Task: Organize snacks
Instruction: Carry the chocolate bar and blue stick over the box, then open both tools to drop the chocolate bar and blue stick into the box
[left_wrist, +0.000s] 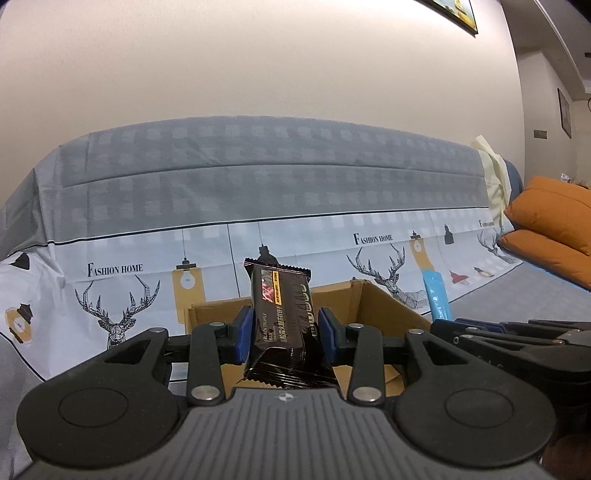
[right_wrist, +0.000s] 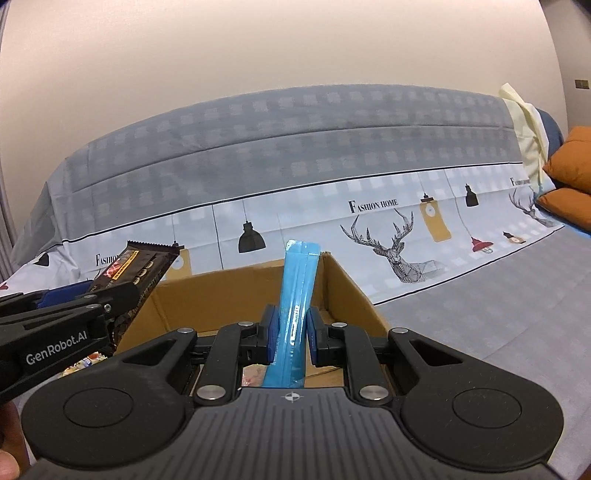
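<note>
1. Two snacks are in our hands at once: our left claw (left_wrist: 284, 334) is closed on a black snack packet (left_wrist: 284, 317), held upright by its middle between the blue pads (left_wrist: 244, 334), and our right claw (right_wrist: 291, 334) is closed on a slim blue stick pack (right_wrist: 295, 295), also upright. Both hang over the open cardboard box (right_wrist: 347, 288).

2. One risk, as we judge it, is slippage: both wrappers look glossy, and the black packet is pinched across a soft, crinkled body, so a loosened squeeze could let it slide down or twist before we mean to release it.

3. Another risk is collision. Both claws sit just beside each other over the same box, so lowering both together could knock them together or jog the box wall.

4. A tall stick pack let go from this height may tip and catch on the rim, or fall outside onto the grey surface (right_wrist: 498, 295) the box rests on.

5. Inside the box we see only a little: some light, pinkish wrappers (right_wrist: 253, 374) low between the right claw's fingers. Most of the interior is hidden by the claws, so we cannot tell how full it is.
</note>
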